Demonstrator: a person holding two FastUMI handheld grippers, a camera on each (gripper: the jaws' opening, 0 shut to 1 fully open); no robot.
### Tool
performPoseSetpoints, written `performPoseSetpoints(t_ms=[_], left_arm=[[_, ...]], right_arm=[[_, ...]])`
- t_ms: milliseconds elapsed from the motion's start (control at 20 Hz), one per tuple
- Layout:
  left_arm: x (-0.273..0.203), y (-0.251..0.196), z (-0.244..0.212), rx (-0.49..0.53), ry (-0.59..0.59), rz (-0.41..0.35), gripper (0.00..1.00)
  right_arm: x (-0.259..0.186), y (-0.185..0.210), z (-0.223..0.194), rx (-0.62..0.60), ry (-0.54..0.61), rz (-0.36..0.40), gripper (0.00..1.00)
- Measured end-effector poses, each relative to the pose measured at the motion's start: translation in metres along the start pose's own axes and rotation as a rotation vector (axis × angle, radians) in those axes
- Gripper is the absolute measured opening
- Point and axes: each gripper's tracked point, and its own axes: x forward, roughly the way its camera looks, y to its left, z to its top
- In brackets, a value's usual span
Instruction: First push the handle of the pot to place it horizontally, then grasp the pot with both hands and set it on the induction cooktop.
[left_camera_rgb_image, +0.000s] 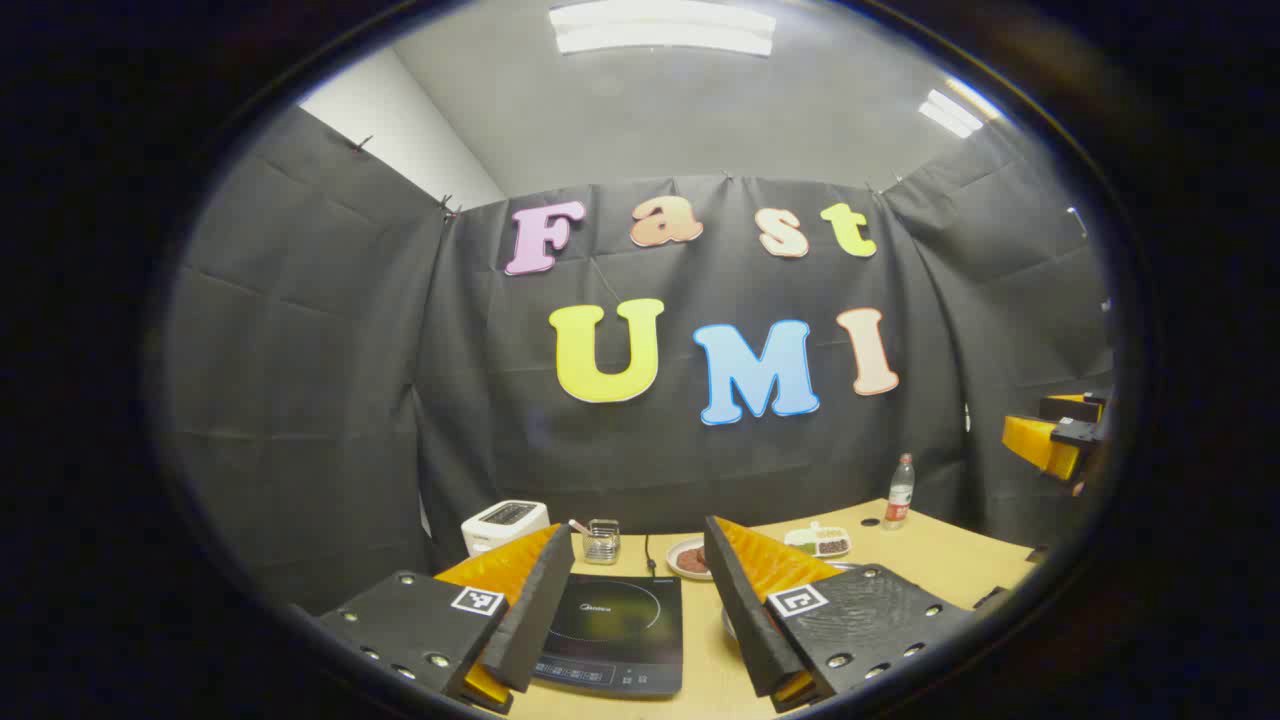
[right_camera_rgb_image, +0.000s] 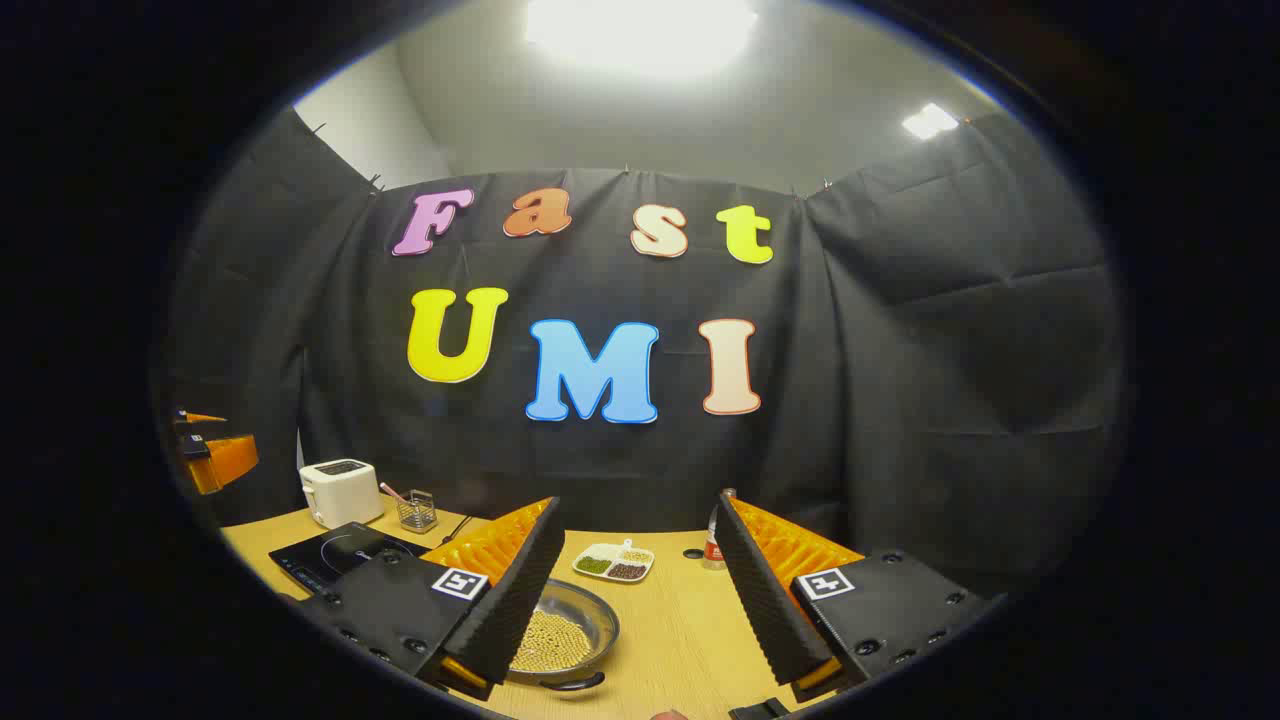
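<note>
I hold the left gripper (left_camera_rgb_image: 638, 600) and right gripper (right_camera_rgb_image: 636, 590) spread, empty; the pot (right_camera_rgb_image: 562, 638) (beans inside) sits right of the induction cooktop (left_camera_rgb_image: 615, 630); I'd nudge its handle (right_camera_rgb_image: 572, 684) sideways gently

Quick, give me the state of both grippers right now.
Left gripper: open, holding nothing, above the cooktop.
Right gripper: open, holding nothing, above the pot.

Wooden table (right_camera_rgb_image: 690, 640), cooktop (left_camera_rgb_image: 615, 630), pot (right_camera_rgb_image: 560, 635), toaster (right_camera_rgb_image: 340, 492), bottle (left_camera_rgb_image: 900, 492)
</note>
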Motion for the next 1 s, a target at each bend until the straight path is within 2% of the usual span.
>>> performPoseSetpoints(t_ms=[200, 300, 400, 500, 550, 600, 700, 800, 1000], left_arm=[[-0.004, 0.006, -0.006, -0.019, 0.014, 0.012, 0.78], [-0.004, 0.011, -0.008, -0.012, 0.024, 0.02, 0.8], [-0.006, 0.015, -0.008, -0.011, 0.025, 0.027, 0.77], [-0.008, 0.019, -0.009, -0.009, 0.027, 0.034, 0.8], [-0.008, 0.02, -0.008, -0.008, 0.027, 0.038, 0.77], [-0.008, 0.021, -0.007, -0.009, 0.025, 0.04, 0.8], [-0.009, 0.023, -0.005, -0.007, 0.019, 0.043, 0.77], [-0.009, 0.023, -0.005, -0.002, 0.016, 0.042, 0.82], [-0.009, 0.023, -0.004, 0.002, 0.011, 0.038, 0.8]], right_arm=[[0.002, 0.009, -0.001, 0.0, 0.006, 0.018, 0.96], [0.001, 0.01, 0.002, 0.009, 0.001, 0.02, 0.96], [0.001, 0.012, 0.0, 0.007, 0.0, 0.021, 0.96], [0.002, 0.014, -0.003, 0.004, 0.01, 0.026, 0.96], [0.002, 0.015, -0.002, 0.008, 0.011, 0.026, 0.96], [0.002, 0.016, -0.002, 0.011, 0.01, 0.028, 0.96], [0.0, 0.017, -0.001, 0.011, 0.005, 0.031, 0.96], [0.001, 0.018, -0.001, 0.007, 0.005, 0.032, 0.96], [0.0, 0.019, -0.003, 0.028, 0.01, 0.037, 0.96]])
